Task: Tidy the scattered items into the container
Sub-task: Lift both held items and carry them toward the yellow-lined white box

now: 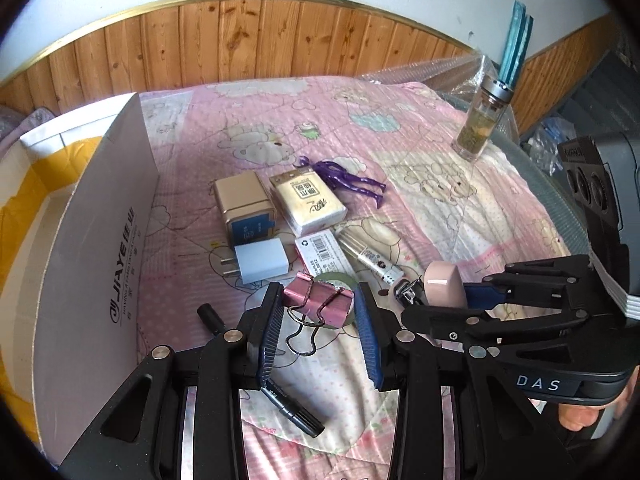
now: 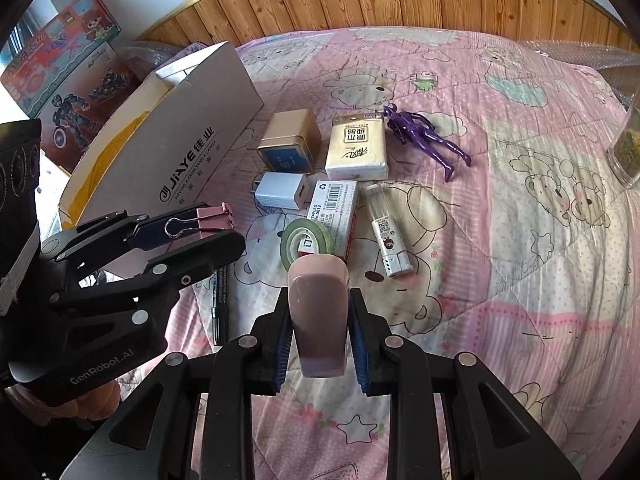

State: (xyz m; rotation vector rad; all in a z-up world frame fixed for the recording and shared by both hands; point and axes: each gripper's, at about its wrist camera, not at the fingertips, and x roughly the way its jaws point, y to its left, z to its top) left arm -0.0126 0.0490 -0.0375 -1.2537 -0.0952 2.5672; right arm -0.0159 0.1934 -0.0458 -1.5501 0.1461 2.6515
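A bed covered by a pink cartoon-print quilt (image 1: 400, 128) stands against a wood-panelled wall; it carries the items and the container.

Left wrist view: the left gripper (image 1: 320, 312) has its fingers closed about halfway onto a pink metal binder clip (image 1: 318, 298), whose black wire handles hang below, clear of the quilt. The white cardboard box with printed lettering (image 1: 100, 260), the container, stands directly to the left of the clip, its open top on the far side of the near wall. The left gripper is the one nearer the box. The right gripper (image 1: 448, 292) is to the right of the clip.

Right wrist view: the right gripper (image 2: 318, 320) has its fingers narrowed onto a glossy pink rounded block (image 2: 318, 312), long axis running along the fingers. The box (image 2: 180, 152) lies up and left of the block, beyond the left gripper (image 2: 212, 226). Judgement: both loads must travel leftward, over the box wall.
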